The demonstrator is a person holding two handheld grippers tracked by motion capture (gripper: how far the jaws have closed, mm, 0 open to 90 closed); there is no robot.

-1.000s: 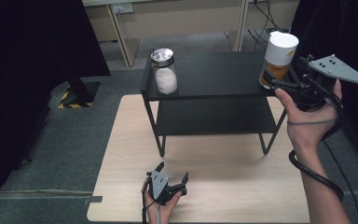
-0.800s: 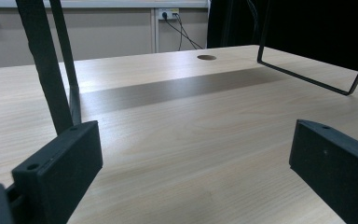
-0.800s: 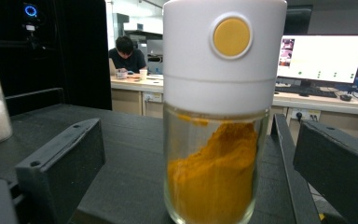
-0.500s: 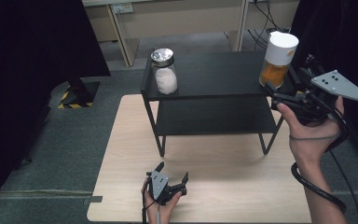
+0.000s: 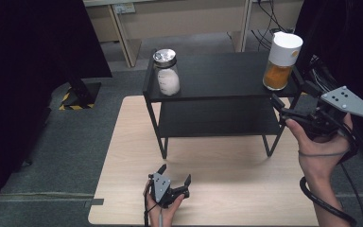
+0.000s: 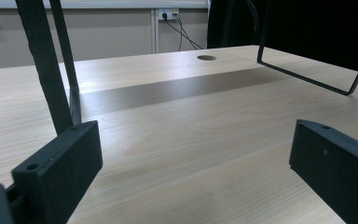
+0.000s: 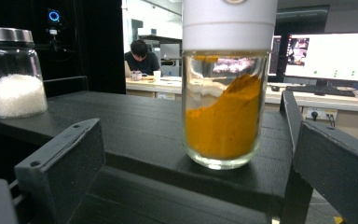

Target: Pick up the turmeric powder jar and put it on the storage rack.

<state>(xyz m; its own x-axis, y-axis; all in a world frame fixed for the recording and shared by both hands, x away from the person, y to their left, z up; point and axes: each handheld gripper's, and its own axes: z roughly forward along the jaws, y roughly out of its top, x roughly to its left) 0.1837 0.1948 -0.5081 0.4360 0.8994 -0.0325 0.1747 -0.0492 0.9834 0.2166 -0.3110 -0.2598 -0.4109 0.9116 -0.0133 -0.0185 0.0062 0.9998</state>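
Orange-powder jar's (image 7: 228,84) white lid top beyond the picture's edge.

The left gripper (image 6: 191,172) hung low over the pale wooden counter (image 6: 191,121), its two black jaws standing wide apart with bare wood between them. A black rack leg (image 6: 46,65) rose just behind the left jaw, and a thin black frame foot (image 6: 307,77) rested on the counter farther right. A round cable hole (image 6: 207,58) sat near the far edge, a wall socket (image 6: 169,15) beyond.

Grey carpet floor (image 5: 75,142), black curtain (image 5: 28,56); beige desks (image 5: 179,19) behind
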